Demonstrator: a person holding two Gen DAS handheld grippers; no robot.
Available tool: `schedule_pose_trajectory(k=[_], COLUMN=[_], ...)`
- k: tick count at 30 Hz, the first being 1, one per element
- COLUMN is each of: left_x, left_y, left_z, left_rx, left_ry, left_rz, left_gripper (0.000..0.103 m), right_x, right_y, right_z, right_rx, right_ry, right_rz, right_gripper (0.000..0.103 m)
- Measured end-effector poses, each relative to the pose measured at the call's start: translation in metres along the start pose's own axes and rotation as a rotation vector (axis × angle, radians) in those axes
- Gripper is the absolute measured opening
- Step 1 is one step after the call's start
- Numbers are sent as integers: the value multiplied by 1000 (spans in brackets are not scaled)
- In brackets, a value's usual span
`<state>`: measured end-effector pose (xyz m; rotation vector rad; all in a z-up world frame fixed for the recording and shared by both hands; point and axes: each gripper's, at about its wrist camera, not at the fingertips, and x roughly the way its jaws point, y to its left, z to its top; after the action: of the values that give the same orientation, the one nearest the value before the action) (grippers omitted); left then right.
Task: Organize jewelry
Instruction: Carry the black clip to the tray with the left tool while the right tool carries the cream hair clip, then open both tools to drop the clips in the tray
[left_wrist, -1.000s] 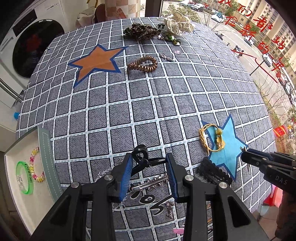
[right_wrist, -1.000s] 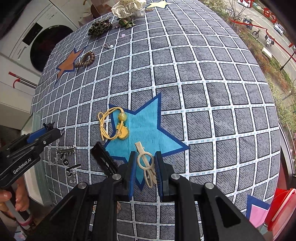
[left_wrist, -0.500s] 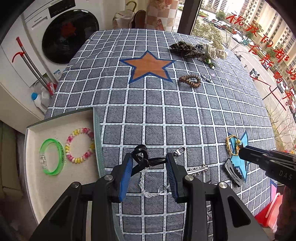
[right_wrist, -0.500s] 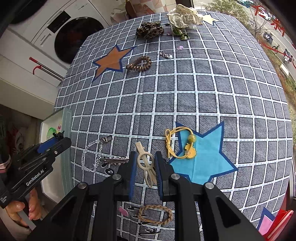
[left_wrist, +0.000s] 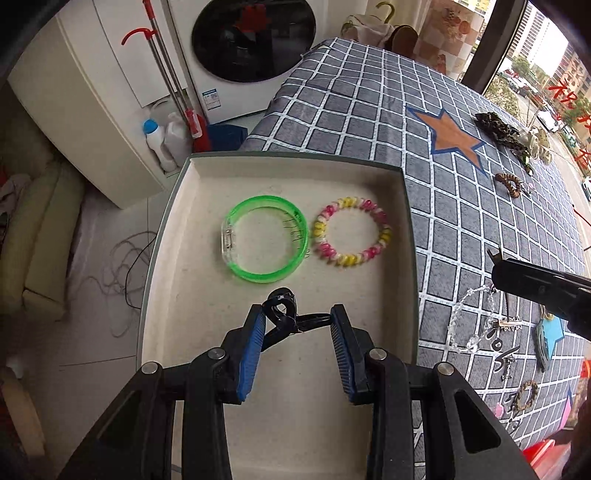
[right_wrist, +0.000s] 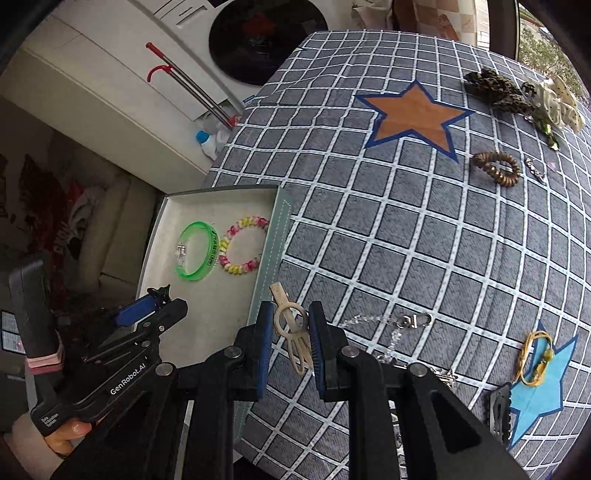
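My left gripper (left_wrist: 297, 325) is shut on a black hair clip (left_wrist: 286, 317) and hangs over the cream tray (left_wrist: 295, 173). In the tray lie a green bangle (left_wrist: 266, 240) and a pink-and-yellow bead bracelet (left_wrist: 351, 236). My right gripper (right_wrist: 290, 339) is shut on a beige hair clip (right_wrist: 291, 332), over the tablecloth just right of the tray's edge (right_wrist: 273, 251). The right wrist view also shows the left gripper (right_wrist: 155, 306) above the tray, held by a hand (right_wrist: 62, 432). The right gripper's tip (left_wrist: 517, 273) juts in at the right of the left wrist view.
On the checked tablecloth (right_wrist: 406, 240) lie a crystal chain (right_wrist: 388, 325), a yellow cord piece (right_wrist: 533, 362), a black comb clip (right_wrist: 500, 410), a brown coil tie (right_wrist: 496, 168) and scrunchies (right_wrist: 498, 90). A washing machine (left_wrist: 255, 37) and bottles (left_wrist: 155, 144) stand beyond the table's edge.
Both grippers have swung left with their clips still gripped. The left one has gone from above the tablecloth to above the tray; the right one has left the blue star and neared the tray.
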<state>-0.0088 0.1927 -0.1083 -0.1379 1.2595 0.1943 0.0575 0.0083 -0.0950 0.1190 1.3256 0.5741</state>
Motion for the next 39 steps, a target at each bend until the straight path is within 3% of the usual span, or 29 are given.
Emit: schedule_pose_trajectory(k=[10, 19, 27, 29, 30, 31, 39], left_x=[35, 52, 57, 57, 57, 56, 57], left_y=[33, 38, 36, 36, 35, 35, 34], left_z=[-11, 1, 15, 16, 15, 15, 13], left_rx=[-53, -75, -52, -39, -38, -42, -31], left_ry=[59, 43, 18, 16, 16, 16, 19], left_rz=[56, 71, 84, 108, 121, 126, 131], left_gripper=[43, 44, 44, 55, 67, 69, 69], right_x=[66, 112, 121, 122, 122, 123, 121], right_y=[65, 69, 69, 70, 71, 72, 66], right_z=[16, 18, 30, 30, 29, 29, 30], right_rx=[-133, -151, -146, -146, -146, -145, -118], right_ry=[108, 200, 171, 170, 170, 168, 156], right_rz=[24, -47, -96, -101, -103, -104, -80], right_gripper=[21, 21, 21, 21, 21, 21, 23])
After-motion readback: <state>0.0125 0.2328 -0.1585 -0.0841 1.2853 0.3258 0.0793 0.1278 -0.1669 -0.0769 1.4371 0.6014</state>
